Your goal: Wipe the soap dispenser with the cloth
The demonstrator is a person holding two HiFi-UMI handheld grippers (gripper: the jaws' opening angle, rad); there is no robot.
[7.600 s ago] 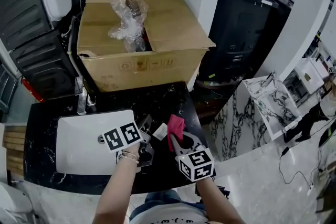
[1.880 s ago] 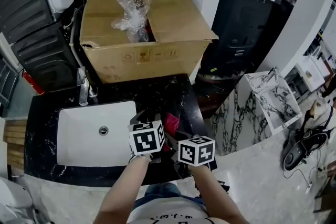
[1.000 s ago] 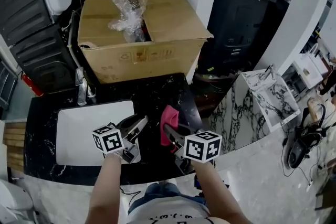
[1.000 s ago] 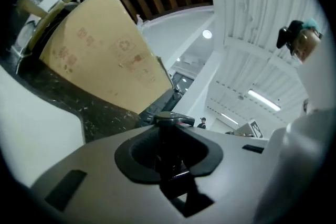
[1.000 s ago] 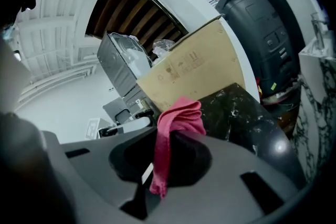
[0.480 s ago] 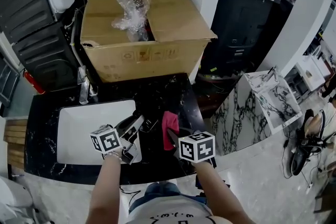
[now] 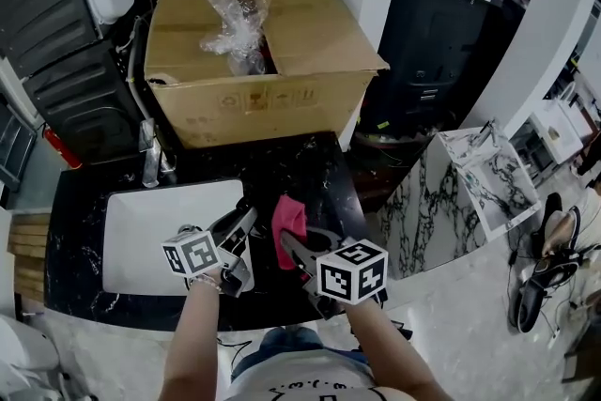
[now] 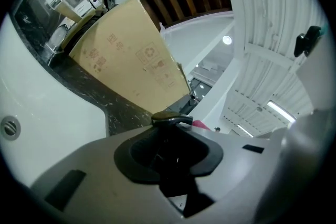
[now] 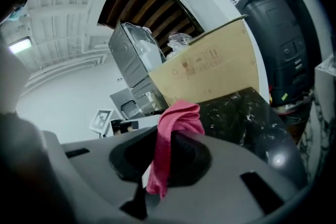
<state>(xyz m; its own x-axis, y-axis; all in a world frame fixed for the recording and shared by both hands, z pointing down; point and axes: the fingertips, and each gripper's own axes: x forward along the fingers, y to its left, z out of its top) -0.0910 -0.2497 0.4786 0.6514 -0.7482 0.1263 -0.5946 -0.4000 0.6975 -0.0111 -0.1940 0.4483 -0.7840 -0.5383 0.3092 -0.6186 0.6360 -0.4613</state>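
My left gripper [image 7: 242,225] is shut on the soap dispenser at the sink's right edge. In the left gripper view [image 8: 170,136] the dispenser's dark pump head [image 8: 169,120] rises from between the jaws; its body is hidden in the dark gap. Against the black counter the dispenser is hard to make out in the head view. My right gripper [image 7: 287,247] is shut on a pink cloth [image 7: 287,219], held just right of the left gripper's tips. The cloth [image 9: 176,120] stands bunched above the right jaws [image 9: 167,152], with a tail hanging down between them.
A white sink [image 7: 141,235] with a faucet [image 7: 150,166] is set in the black marble counter [image 7: 305,169]. A large open cardboard box [image 7: 263,61] with crumpled plastic stands behind. The counter ends just right of the cloth, above a lower marble block [image 7: 488,178].
The right gripper has carried the pink cloth to the left, closer to the left gripper's tips. The left gripper has stayed by the sink's edge, still gripping the dispenser.
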